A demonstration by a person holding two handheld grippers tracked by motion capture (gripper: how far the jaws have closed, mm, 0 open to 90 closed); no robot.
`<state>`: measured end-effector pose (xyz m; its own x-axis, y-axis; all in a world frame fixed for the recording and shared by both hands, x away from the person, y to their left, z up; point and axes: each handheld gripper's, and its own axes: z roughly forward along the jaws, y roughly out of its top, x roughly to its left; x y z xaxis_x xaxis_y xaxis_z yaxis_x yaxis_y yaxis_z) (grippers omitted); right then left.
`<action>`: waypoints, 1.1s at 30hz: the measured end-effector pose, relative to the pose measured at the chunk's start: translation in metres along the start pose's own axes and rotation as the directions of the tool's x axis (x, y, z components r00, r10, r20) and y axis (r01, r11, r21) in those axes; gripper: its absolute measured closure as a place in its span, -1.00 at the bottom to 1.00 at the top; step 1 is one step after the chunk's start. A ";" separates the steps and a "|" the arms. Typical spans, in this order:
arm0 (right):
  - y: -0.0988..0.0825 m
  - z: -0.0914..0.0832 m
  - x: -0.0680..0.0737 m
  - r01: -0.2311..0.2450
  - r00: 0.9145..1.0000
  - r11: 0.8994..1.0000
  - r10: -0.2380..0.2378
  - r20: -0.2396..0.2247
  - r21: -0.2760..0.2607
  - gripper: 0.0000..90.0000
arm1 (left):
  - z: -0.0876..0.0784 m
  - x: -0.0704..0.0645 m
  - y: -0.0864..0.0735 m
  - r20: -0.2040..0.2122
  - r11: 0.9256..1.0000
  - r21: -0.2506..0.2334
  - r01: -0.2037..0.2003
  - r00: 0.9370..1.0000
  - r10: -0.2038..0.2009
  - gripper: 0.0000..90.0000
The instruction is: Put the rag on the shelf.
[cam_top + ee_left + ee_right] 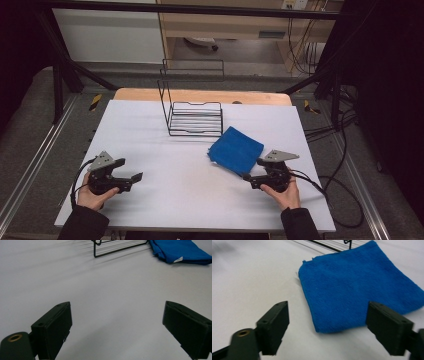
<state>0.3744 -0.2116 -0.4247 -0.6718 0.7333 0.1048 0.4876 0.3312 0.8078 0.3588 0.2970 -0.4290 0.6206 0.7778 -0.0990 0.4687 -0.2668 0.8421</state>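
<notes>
Right gripper view: jaws of right gripper (pixel 325 330) apart just short of folded blue cloth (pixel 359 290), gripping nothing; left gripper (pixel 117 327) likewise spread over bare tabletop (pixel 100 290).

folded cloth (pixel 236 149) on table (pixel 165 165), wire rack (pixel 192 112) just behind it

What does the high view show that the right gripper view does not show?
High view alone: the person's two hands, left tongs, whole wire rack standing upright beyond the cloth, table edges, and floor cables. Right gripper view alone: the cloth's terry texture close up and the right tongs standing open, the cloth's near corner just ahead of the black jaws, untouched. Both: the folded blue cloth, part of the rack, and the white tabletop.
</notes>
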 end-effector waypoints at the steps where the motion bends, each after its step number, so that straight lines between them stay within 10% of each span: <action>1: 0.002 0.003 0.002 0.008 1.000 1.000 -0.008 0.002 0.006 -0.47 | 0.000 0.000 0.000 0.001 1.000 0.000 0.002 1.000 -0.002 -0.80; 17: 0.004 0.046 0.009 0.109 0.993 0.981 -0.114 0.026 0.160 0.26 | 0.000 0.001 0.000 0.004 1.000 0.012 -0.002 1.000 0.002 -0.77; 33: 0.003 0.048 0.005 0.189 0.977 0.966 -0.202 0.063 0.178 0.80 | 0.001 0.002 -0.001 0.003 1.000 0.018 0.004 1.000 -0.004 -0.75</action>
<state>0.3991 -0.1786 -0.4491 -0.7202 0.6869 -0.0975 0.4432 0.5637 0.6970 0.3601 0.2982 -0.4306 0.6208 0.7770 -0.1041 0.4824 -0.2740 0.8320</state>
